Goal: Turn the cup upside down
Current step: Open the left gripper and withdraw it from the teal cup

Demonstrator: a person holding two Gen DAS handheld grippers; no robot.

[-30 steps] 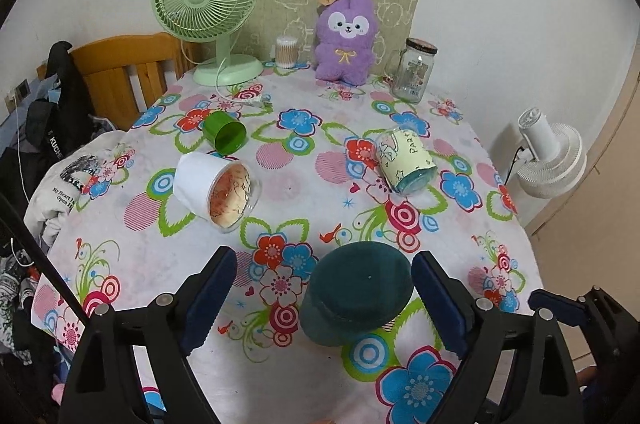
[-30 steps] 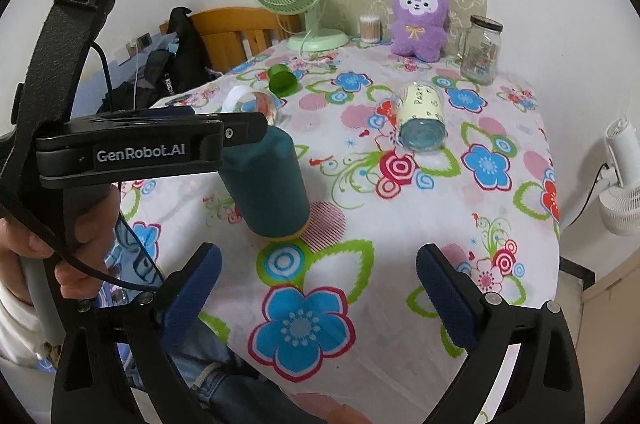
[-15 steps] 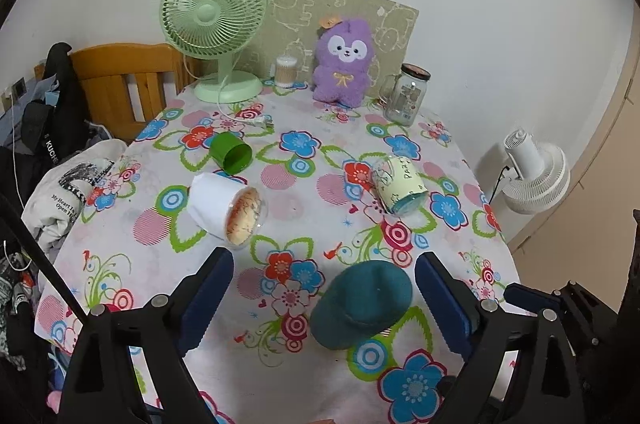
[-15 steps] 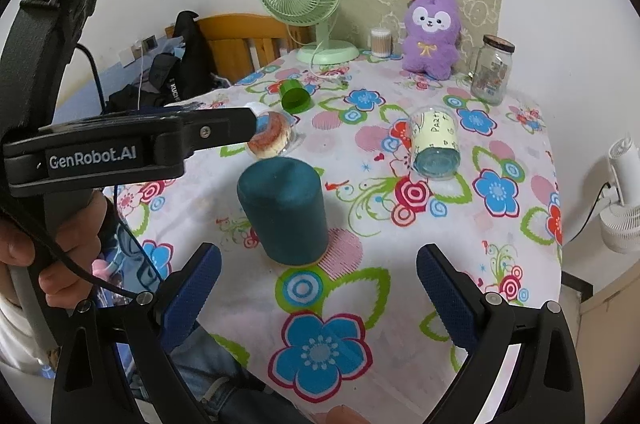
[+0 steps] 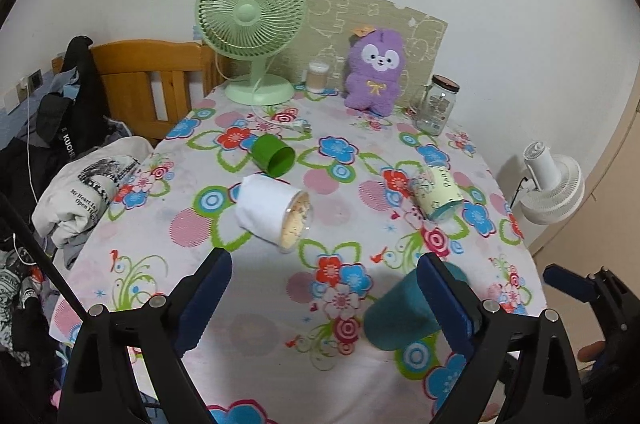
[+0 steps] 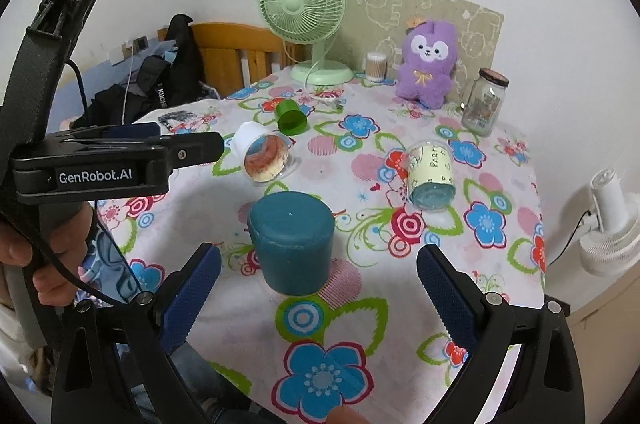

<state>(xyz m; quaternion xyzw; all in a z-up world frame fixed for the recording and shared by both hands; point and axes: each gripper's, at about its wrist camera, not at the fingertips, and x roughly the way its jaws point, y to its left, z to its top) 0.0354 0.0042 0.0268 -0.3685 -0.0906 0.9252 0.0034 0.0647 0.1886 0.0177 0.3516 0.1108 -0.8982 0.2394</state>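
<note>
Round table under a floral tablecloth (image 6: 400, 324) against a white wall, chair and a clothes pile at its left edge. Teal cup (image 6: 292, 244) stands mouth-down, flat base up, long axis vertical (reads as already flipped). It sits just ahead of the right gripper (image 6: 318, 298), slightly left of centre between the jaws, not touched; jaws spread wide, empty. Left gripper (image 5: 324, 304) also spread and empty; there the teal cup (image 5: 400, 316) is partly hidden behind its right finger. Right hand is nearer.

Three cups lie on their sides farther back: white cup (image 6: 260, 151), green cup (image 6: 291, 117), pale printed cup (image 6: 430, 173) lettered "PART". The left gripper's body reads "GenRobot.AI"; a bag strap shows "KUCHE".
</note>
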